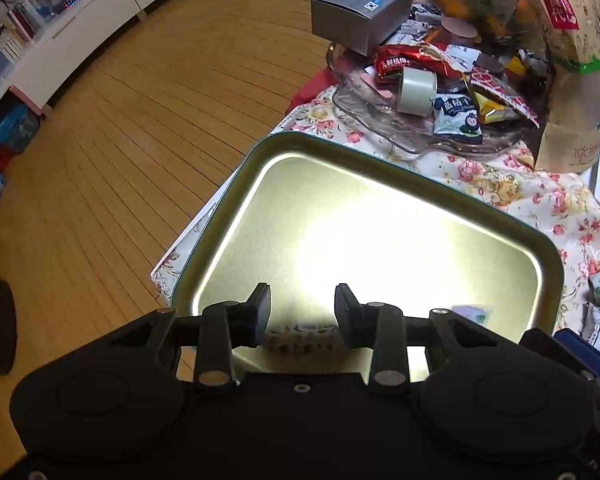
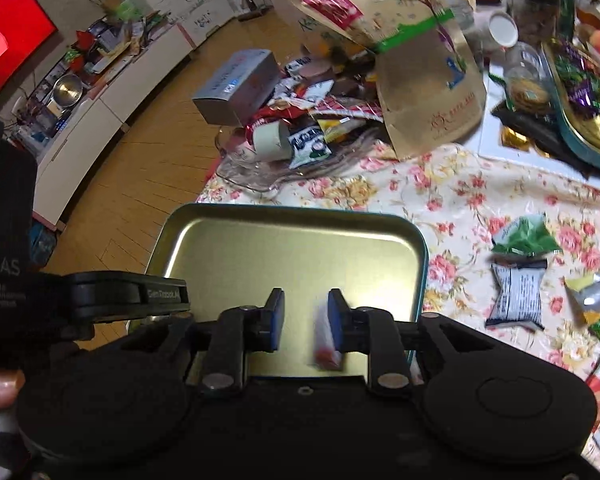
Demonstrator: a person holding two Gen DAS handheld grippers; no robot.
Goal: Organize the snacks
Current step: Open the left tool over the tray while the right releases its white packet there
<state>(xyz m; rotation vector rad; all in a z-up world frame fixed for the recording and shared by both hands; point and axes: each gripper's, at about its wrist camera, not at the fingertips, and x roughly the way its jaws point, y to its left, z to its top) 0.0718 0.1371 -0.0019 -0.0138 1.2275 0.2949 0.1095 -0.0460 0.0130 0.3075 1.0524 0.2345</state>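
Floral tablecloth (image 2: 452, 200): only the right view shows loose packets (image 2: 518, 280).

Blurred snack pkt (image 2: 326, 336) beside right claw (image 2: 306, 320).

Left wrist view: tin tray (image 1: 236, 184) at centre, on the floral cloth (image 1: 500, 188), its left corner over the table edge. Glass dish (image 1: 364, 108) behind the tray at 12 to 1 o'clock, heaped with snack packets (image 1: 458, 114); a tape roll (image 1: 417, 90) lies on its side among them. Box (image 1: 360, 8) at 12 o'clock, on the dish's far rim. Tall paper bag (image 1: 572, 76) at 2 o'clock, right of the dish. Floor (image 1: 140, 120) from 9 to 11 o'clock; low cabinet (image 1: 80, 32) along its far edge.

Right wrist view: loose packets (image 2: 518, 280) on the cloth at 3 o'clock, right of the tray. Second tray (image 2: 592, 148) at 2 o'clock, holding sweets.
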